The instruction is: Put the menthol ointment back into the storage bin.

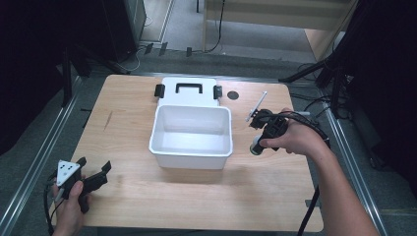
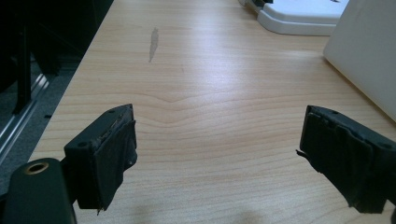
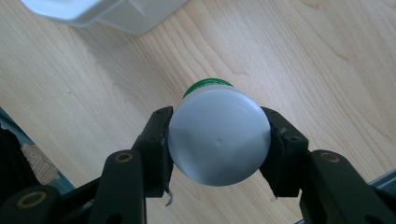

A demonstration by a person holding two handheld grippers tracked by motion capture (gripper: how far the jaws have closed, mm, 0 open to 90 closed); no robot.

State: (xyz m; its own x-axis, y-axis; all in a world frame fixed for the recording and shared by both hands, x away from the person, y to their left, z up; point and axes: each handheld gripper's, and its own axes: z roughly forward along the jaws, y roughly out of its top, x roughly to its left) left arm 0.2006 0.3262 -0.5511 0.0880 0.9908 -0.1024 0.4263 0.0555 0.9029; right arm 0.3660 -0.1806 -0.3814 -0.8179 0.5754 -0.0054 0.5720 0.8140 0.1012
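The bottle (image 3: 218,136), a small round one with a pale grey bottom and a green band at its far end, sits clamped between the 2 black jaws of my right tool (image 3: 218,140); each pad presses on one side of its body. In the right gripper view its flat bottom faces the camera and the wooden bench (image 3: 303,60) lies beyond it. In the high view my right tool (image 1: 268,129) is over the right part of the bench, just beside the right wall of the white bin (image 1: 192,135), and the bottle (image 1: 255,145) juts from it toward the near edge, clear of the bench top. The bin stands open in the middle of the bench, with its white lid (image 1: 189,91) lying flat against its far side, black handle and 2 black clips on it. A thin white stick (image 1: 257,105) lies near the far right corner, beside a dark round hole (image 1: 233,95) in the bench.

My left tool (image 1: 92,172) is at the near left corner of the bench, its jaws spread wide with bare wood between them. In the left gripper view, the bin's wall (image 2: 369,60) shows off to the right, well apart from the left tool (image 2: 217,158).
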